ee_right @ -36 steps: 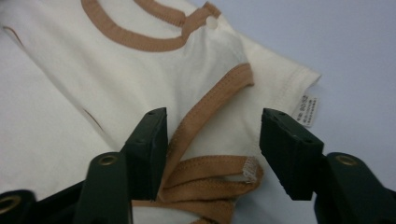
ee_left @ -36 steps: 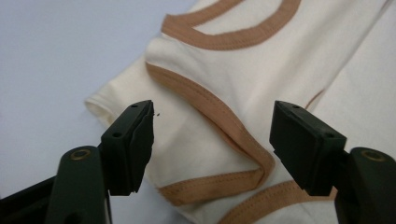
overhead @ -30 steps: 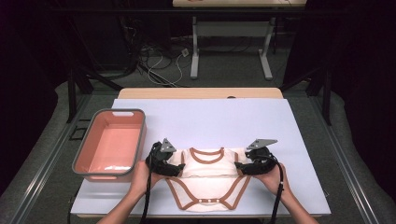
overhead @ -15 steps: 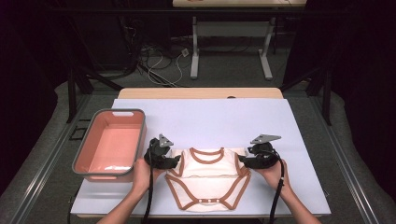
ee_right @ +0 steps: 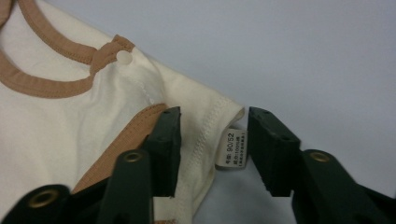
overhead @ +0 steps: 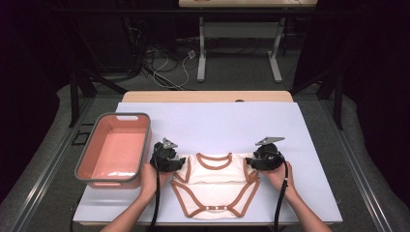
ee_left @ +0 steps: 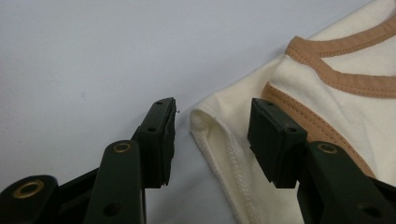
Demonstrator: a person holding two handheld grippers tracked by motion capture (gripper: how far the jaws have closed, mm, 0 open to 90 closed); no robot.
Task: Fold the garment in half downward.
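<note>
Left gripper view, up close: left gripper (ee_left: 212,126) low over the lilac sheet (ee_left: 93,56), black jaws half spread and just now closing in, edge of one sleeve of the baby bodysuit (ee_left: 299,79) between them, pads not yet pressing on it. Right gripper view, same story: right gripper (ee_right: 215,135) half spread and just now closing in, other sleeve corner and its little white label (ee_right: 229,149) in the gap, no pinch yet. Probably a two-handed grab of both sleeves about to land, so lifting or folding likely comes next. High view, from the near side out: bodysuit lying flat close to the near edge of the sheet, bottom part folded up, not much room to pull back toward the person. Pink bin (overhead: 125,116) just beside the left hand (overhead: 149,176), so little room on that side. Past the collar, lots of bare sheet, good for moving forward. Farther still, wooden table edge (overhead: 208,96).
</note>
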